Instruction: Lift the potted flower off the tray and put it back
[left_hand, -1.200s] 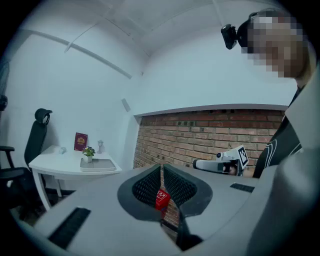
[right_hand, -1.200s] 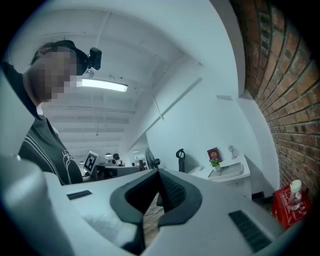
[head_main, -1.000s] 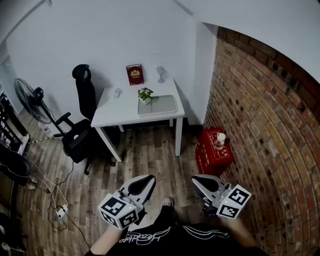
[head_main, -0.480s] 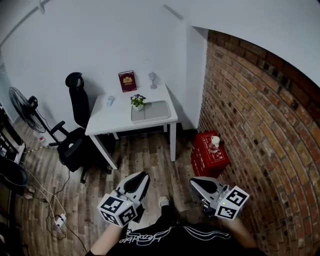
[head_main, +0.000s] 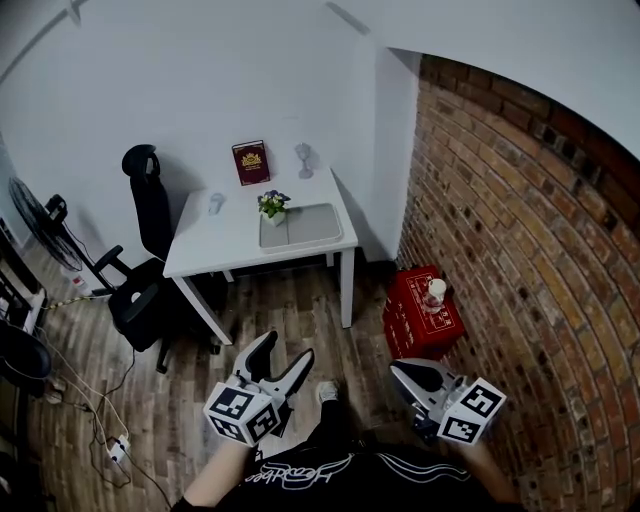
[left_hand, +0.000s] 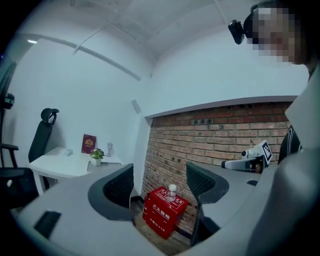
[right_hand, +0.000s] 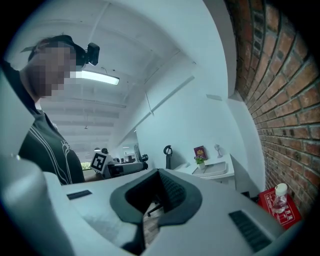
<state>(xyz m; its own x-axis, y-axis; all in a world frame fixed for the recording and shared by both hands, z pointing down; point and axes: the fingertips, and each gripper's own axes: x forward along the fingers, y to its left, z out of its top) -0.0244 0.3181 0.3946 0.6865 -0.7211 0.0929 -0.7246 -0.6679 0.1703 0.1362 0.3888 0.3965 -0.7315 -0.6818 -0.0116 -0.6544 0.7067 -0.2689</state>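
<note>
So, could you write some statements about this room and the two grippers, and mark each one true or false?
1. The potted flower stands at the far left corner of the tray. True.
2. The left gripper holds the potted flower. False: its jaws have just been opening and stand apart with nothing between them, far from the table.
3. The right gripper's jaws are together. True.
4. A bottle stands on the red box by the brick wall. True.
5. The red book lies flat on the tray. False: it stands upright against the white wall.
</note>
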